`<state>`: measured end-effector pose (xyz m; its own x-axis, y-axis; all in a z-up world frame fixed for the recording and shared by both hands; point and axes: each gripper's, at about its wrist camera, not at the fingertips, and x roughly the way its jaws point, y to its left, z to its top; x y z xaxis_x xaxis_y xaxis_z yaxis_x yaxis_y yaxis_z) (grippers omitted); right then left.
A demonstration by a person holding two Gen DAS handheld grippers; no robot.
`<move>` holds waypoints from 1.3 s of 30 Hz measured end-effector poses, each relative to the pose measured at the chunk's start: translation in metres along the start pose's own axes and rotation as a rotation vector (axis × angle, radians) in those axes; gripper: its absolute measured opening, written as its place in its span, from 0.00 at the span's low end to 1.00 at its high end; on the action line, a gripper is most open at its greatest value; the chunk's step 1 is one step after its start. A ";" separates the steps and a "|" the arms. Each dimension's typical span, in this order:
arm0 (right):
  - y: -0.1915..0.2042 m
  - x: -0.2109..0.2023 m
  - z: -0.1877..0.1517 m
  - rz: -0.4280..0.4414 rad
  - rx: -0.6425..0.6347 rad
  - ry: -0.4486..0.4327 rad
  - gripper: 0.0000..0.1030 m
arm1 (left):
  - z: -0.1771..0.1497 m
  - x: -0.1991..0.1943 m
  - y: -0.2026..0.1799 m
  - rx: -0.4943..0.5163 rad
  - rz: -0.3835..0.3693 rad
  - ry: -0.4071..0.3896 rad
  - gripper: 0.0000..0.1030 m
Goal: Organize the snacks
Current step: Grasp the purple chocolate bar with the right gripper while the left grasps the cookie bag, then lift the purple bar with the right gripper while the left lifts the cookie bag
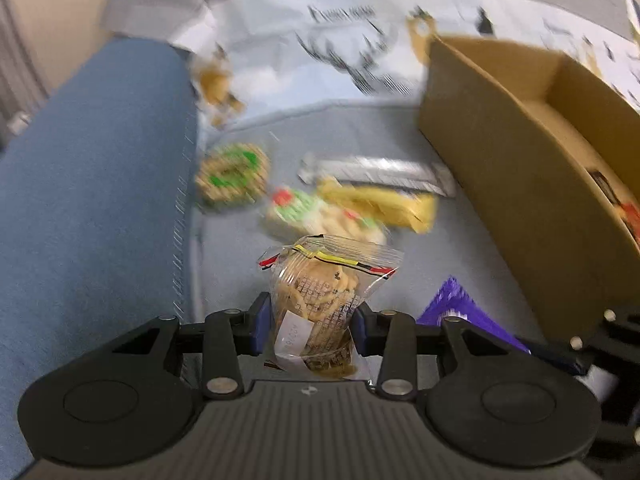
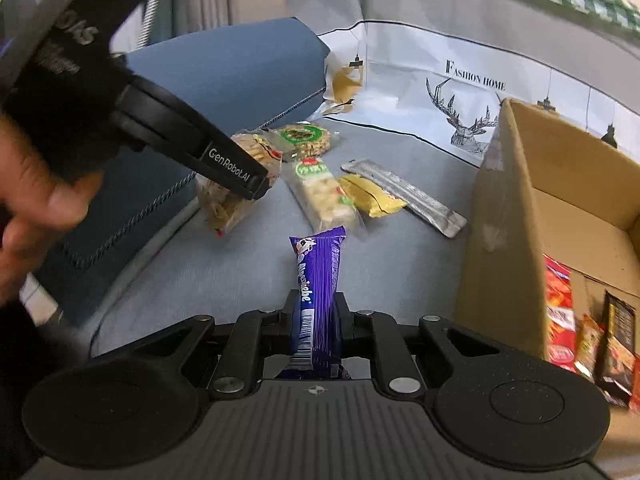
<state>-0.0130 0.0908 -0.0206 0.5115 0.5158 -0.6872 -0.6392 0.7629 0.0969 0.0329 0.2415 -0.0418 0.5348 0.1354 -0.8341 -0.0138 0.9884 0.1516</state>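
Observation:
My left gripper (image 1: 310, 320) is shut on a clear packet of cookies (image 1: 320, 292), lifted off the grey sofa seat (image 1: 320, 132). The same packet of cookies (image 2: 230, 196) hangs from the left gripper (image 2: 256, 184) in the right wrist view. My right gripper (image 2: 316, 312) is shut on a purple chocolate bar (image 2: 318, 280), also seen as the purple chocolate bar (image 1: 460, 308) in the left wrist view. On the seat lie a round green-labelled snack (image 2: 306, 138), a green and white bar (image 2: 326, 192), a yellow packet (image 2: 372, 194) and a silver stick pack (image 2: 404, 196).
An open cardboard box (image 2: 504, 208) stands at the right with several red and dark snack packets (image 2: 560, 312) inside. A blue cushion (image 2: 224, 80) lies at the left. A deer-print cover (image 2: 460, 92) hangs over the sofa back. A person's hand (image 2: 36, 208) holds the left gripper.

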 end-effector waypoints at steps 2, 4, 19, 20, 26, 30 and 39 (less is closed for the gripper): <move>-0.005 -0.005 -0.011 0.000 0.009 0.009 0.16 | 0.000 0.000 0.007 -0.028 -0.015 0.041 0.43; -0.011 -0.007 -0.016 0.010 0.050 0.023 0.16 | 0.001 -0.004 0.014 -0.067 -0.038 0.061 0.44; -0.016 0.013 -0.024 0.082 0.097 0.085 0.47 | 0.005 0.039 0.009 -0.172 -0.151 0.196 0.71; -0.016 0.013 -0.024 0.081 0.093 0.085 0.47 | 0.005 0.039 0.008 -0.168 -0.149 0.197 0.73; -0.017 0.021 -0.023 0.075 0.099 0.093 0.48 | 0.002 0.039 0.013 -0.169 -0.152 0.197 0.74; -0.017 0.023 -0.023 0.071 0.101 0.095 0.48 | 0.001 0.039 0.013 -0.166 -0.147 0.202 0.78; -0.015 0.026 -0.026 0.052 0.080 0.108 0.47 | -0.003 0.044 0.002 -0.088 -0.127 0.229 0.78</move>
<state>-0.0053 0.0827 -0.0581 0.4116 0.5138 -0.7527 -0.6130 0.7673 0.1885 0.0542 0.2497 -0.0794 0.3324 0.0118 -0.9431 -0.0374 0.9993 -0.0007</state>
